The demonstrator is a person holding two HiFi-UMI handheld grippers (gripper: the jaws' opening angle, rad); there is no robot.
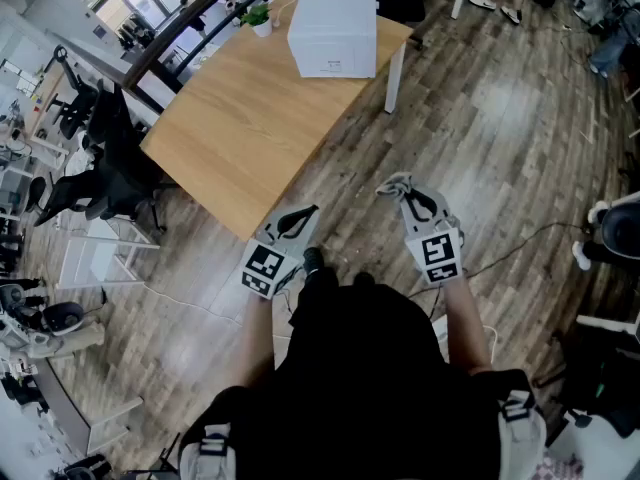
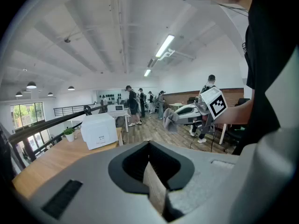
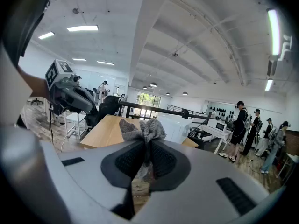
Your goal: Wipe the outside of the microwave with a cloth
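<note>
The white microwave [image 1: 333, 26] stands at the far end of a wooden table [image 1: 240, 128], well ahead of both grippers. My right gripper [image 1: 410, 196] is held over the floor, shut on a bunched grey cloth [image 1: 393, 185]. In the right gripper view the cloth [image 3: 142, 129] sticks up out of the closed jaws, with the microwave [image 3: 176, 127] beyond it. My left gripper [image 1: 296, 220] hangs near the table's near corner, shut with nothing in it. The left gripper view shows the microwave [image 2: 98, 130] to the left and the right gripper's cloth [image 2: 170, 119] ahead.
A small potted plant [image 1: 259, 16] sits beside the microwave. A black office chair [image 1: 100, 168] stands left of the table. A white table leg [image 1: 394, 78] and a floor cable [image 1: 520, 248] lie on my right. Several people [image 2: 133, 104] stand far off.
</note>
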